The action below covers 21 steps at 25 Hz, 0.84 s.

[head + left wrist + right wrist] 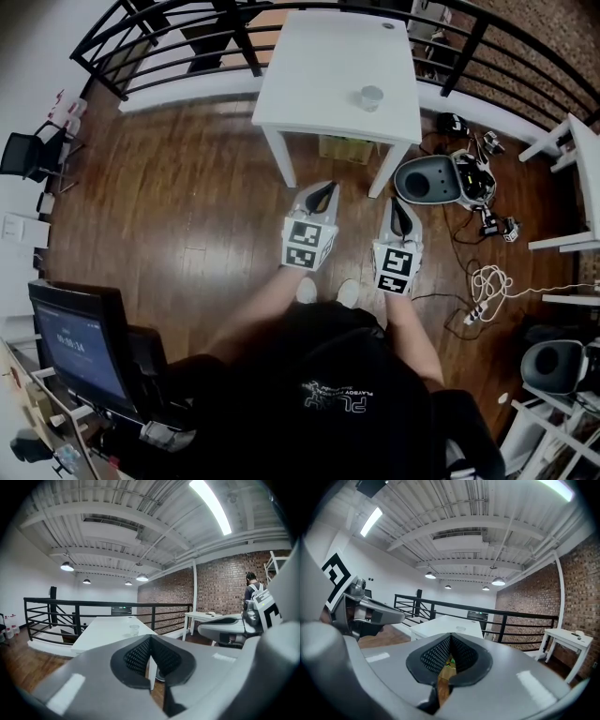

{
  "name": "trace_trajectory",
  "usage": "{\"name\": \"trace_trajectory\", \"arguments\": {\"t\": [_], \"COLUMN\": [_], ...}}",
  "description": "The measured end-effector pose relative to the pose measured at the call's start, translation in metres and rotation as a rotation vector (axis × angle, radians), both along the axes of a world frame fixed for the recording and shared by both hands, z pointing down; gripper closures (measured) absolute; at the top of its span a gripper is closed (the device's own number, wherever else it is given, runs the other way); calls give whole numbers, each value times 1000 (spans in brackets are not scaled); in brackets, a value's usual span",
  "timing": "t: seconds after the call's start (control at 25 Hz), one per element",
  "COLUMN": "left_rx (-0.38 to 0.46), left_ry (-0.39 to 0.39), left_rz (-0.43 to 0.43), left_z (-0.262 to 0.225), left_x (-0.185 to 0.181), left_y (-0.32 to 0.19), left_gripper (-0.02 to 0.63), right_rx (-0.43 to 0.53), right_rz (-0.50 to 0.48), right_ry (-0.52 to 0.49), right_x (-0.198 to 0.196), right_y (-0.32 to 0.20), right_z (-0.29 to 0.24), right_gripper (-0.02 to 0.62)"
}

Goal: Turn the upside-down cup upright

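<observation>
A loft room with a dark wooden floor point(178, 197), a black metal railing point(178, 37) and a red brick wall point(220, 583) holds a white square desk point(319, 75). The left claw point(324, 191) is clenched on nothing, its black ribbed pads meeting at the tip. The right claw point(395, 204) is likewise clenched and empty. Both hover side by side over the floor, just short of the desk's near edge, pointing towards it.

Beyond them the small clear cup point(371, 97) stands alone on the desk, towards its near right corner and well apart from both claws. Whether its rim is up or down I cannot tell. Right of the desk legs, a grey shell-shaped object point(427, 180) and a white coiled cable point(487, 279) lie on the floor.

Only the head view shows a black monitor point(80, 342) at the person's left. Only the left gripper view shows a second white table point(204, 616) by the brick wall and a person point(253, 590) standing far off.
</observation>
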State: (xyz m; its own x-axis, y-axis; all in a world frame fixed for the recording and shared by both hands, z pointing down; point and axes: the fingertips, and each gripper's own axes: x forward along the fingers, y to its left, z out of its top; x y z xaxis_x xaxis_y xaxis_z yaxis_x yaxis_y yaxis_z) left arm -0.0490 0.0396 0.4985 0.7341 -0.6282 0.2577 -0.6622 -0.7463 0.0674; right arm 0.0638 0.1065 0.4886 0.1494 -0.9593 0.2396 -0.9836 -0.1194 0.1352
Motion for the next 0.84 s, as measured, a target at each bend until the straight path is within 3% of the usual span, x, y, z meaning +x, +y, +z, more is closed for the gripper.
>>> {"name": "trace_trajectory", "arguments": {"t": [0.84], "left_rx": [22], "left_ry": [-24], "left_rz": [3], "left_z": [3], "left_x": [1], "left_y": [-18], "left_gripper": [607], "right_rx": [15], "right_rz": [-18], "right_ry": [7], "right_x": [-6], "right_y": [-14], "right_z": [0], "right_gripper": [583]}}
